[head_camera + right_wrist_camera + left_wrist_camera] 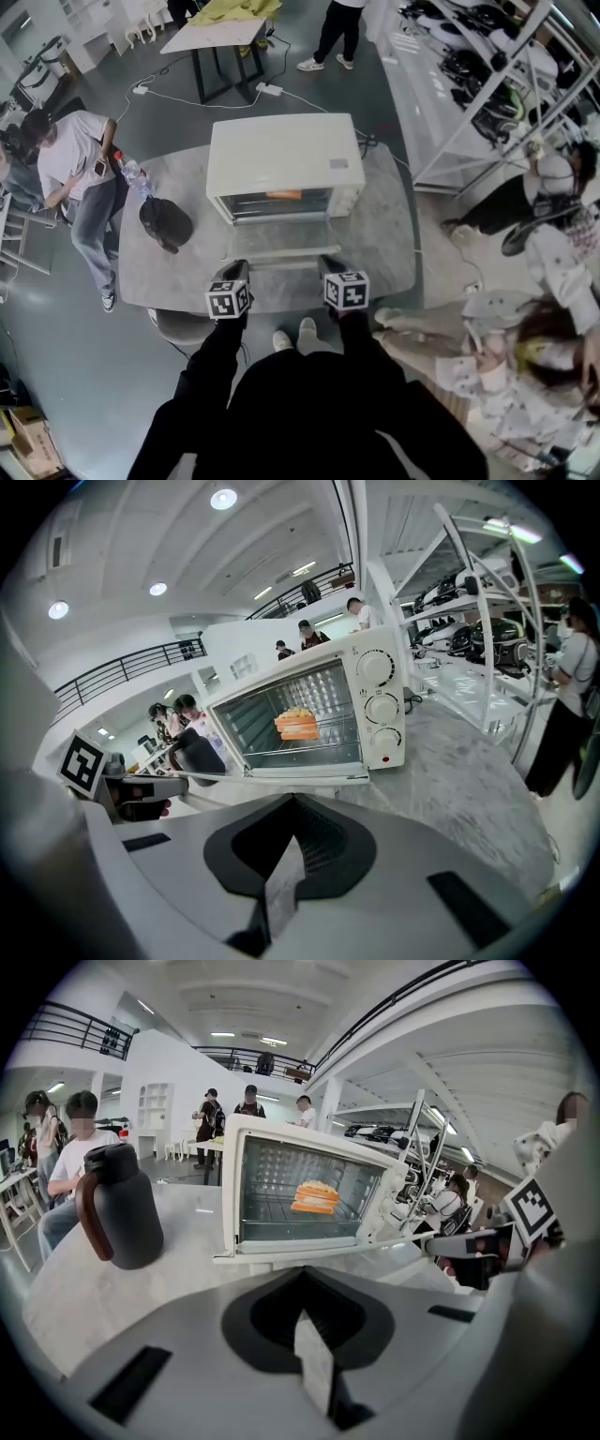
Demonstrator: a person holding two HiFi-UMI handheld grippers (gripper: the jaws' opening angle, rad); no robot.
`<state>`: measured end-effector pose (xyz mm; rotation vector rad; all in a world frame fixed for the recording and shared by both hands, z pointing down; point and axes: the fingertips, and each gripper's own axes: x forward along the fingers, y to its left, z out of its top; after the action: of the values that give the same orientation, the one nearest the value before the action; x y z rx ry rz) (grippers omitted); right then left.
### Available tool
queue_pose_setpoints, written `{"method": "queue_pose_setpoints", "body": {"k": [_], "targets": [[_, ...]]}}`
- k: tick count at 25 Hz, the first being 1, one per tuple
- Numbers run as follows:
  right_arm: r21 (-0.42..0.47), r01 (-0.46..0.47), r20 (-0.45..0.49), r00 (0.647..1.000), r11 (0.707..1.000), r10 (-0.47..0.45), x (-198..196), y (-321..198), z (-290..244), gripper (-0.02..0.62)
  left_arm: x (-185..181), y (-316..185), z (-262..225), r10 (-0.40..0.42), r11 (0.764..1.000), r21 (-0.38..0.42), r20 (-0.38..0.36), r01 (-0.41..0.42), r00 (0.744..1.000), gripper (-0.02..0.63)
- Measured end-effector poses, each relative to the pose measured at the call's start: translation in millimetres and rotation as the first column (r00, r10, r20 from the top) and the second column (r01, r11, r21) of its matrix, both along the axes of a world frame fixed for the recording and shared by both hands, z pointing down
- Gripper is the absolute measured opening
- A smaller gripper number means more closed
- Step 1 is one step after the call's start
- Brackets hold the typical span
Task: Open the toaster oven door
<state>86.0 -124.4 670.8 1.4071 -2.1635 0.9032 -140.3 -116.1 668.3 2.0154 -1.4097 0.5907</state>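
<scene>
A cream toaster oven (281, 155) stands at the middle of the grey marble table (384, 244). Its glass door (281, 240) is folded down flat toward me, and orange toast (284, 195) lies on the rack inside. My left gripper (235, 270) and right gripper (332, 265) hover side by side over the table's near edge, just short of the door's front rim. Both are shut with nothing between the jaws. The left gripper view shows the open door (309, 1254) and toast (317, 1196). The right gripper view shows the door (281, 778), toast (297, 724) and control knobs (380, 708).
A black jug (166, 223) stands on the table left of the oven, also the jug (117, 1206). A person (80, 159) sits at the table's left end. Metal shelving (487, 84) runs along the right, with people (553, 206) beside it. A second table (216, 37) stands behind.
</scene>
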Motion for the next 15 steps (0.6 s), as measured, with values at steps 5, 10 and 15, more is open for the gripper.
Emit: {"method": "queue_pose_setpoints", "body": {"k": [5, 10, 15], "targets": [[-0.009, 0.007, -0.012, 1.0, 1.0, -0.007, -0.2, 5.0, 5.8, 0.002, -0.5, 5.0, 5.6, -0.001, 1.0, -0.011, 0.0, 0.001, 1.0, 0.003], [-0.018, 0.002, -0.009, 1.0, 1.0, -0.002, 0.2, 7.1, 7.4, 0.002, -1.7, 8.8, 8.6, -0.005, 1.0, -0.026, -0.002, 0.005, 1.0, 0.003], [-0.032, 0.002, 0.003, 1.0, 0.999, -0.002, -0.4, 11.4, 15.3, 0.002, -1.5, 12.6, 15.0, -0.007, 0.999, -0.038, -0.008, 0.006, 1.0, 0.003]]}}
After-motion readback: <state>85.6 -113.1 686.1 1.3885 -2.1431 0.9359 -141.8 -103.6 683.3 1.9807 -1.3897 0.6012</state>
